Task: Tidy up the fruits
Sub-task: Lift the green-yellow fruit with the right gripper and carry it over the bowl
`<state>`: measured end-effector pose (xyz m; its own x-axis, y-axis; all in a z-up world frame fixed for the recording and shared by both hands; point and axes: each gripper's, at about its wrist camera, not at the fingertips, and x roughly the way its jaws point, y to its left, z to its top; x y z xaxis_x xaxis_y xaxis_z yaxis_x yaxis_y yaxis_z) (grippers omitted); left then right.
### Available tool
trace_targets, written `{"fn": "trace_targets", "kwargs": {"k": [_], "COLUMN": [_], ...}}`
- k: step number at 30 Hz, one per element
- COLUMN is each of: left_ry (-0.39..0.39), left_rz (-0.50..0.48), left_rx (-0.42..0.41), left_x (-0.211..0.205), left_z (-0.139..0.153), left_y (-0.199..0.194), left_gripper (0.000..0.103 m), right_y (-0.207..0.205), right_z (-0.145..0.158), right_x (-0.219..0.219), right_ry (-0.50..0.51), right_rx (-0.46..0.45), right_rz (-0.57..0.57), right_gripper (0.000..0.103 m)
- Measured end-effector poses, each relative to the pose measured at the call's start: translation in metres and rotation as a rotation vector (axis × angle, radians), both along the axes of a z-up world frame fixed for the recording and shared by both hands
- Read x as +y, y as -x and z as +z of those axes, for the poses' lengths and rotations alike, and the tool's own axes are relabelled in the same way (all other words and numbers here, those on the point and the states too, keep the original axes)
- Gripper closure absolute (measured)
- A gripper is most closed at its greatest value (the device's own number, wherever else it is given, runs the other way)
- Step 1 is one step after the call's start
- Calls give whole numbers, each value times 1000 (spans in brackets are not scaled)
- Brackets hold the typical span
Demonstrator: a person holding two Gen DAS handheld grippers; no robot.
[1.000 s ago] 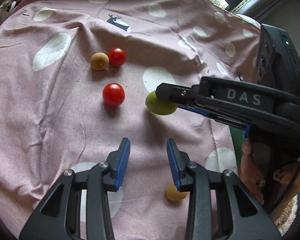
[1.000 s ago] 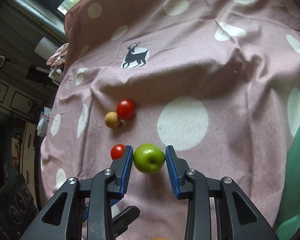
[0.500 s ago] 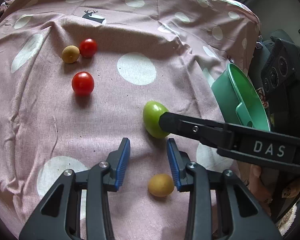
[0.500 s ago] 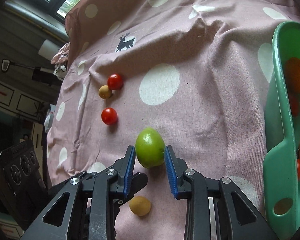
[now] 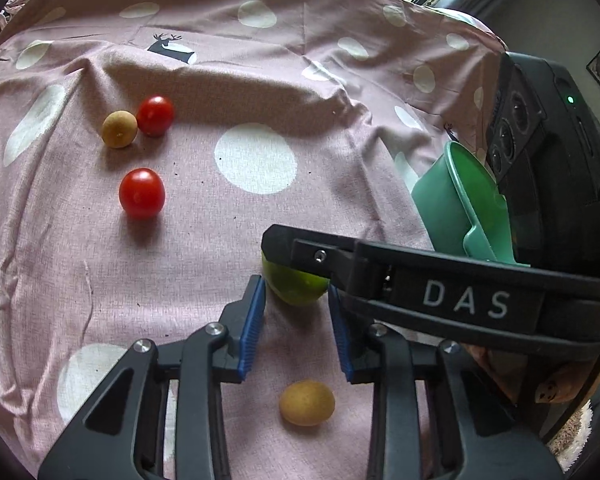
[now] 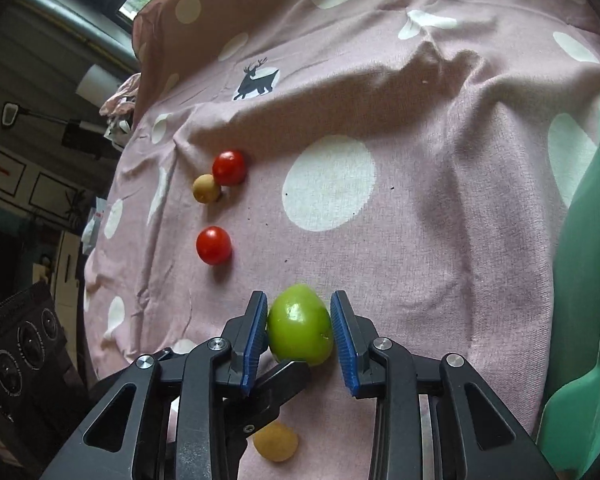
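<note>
Green fruit [image 6: 299, 330], pinched in right gripper [image 6: 299, 338], had shifted nearer basket [image 6: 592, 264]; left gripper [image 5: 296, 322] just narrowed, empty, nearly closed.

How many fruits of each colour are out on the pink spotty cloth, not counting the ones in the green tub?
Red: 2, one alone and one touching a tan fruit
Tan-yellow: 2, one far off and one near the left gripper
Green: 1, the green fruit between the right gripper pads
Total: 5
</note>
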<state>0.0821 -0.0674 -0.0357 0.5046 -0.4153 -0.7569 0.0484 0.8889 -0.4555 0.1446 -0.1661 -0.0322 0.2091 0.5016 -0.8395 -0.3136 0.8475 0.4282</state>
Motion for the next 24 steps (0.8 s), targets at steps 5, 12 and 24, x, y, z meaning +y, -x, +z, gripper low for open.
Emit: {"fn": "trace_targets", "kwargs": {"k": [5, 12, 24], "left_ry": [-35, -35, -52], "left_rz": [-16, -16, -12], "left_rx": [-30, -37, -255], "left_x": [-6, -9, -32], "left_z": [0, 0, 64], "left_y": [3, 4, 36], "left_gripper": [73, 73, 75], "right_y": [2, 6, 36], "right_z": [-2, -4, 65], "right_x": [-5, -8, -39], "right_ry": [2, 0, -99], "right_rx": [3, 12, -159], "right_rz": [-12, -40, -51], "right_gripper": [68, 66, 66]}}
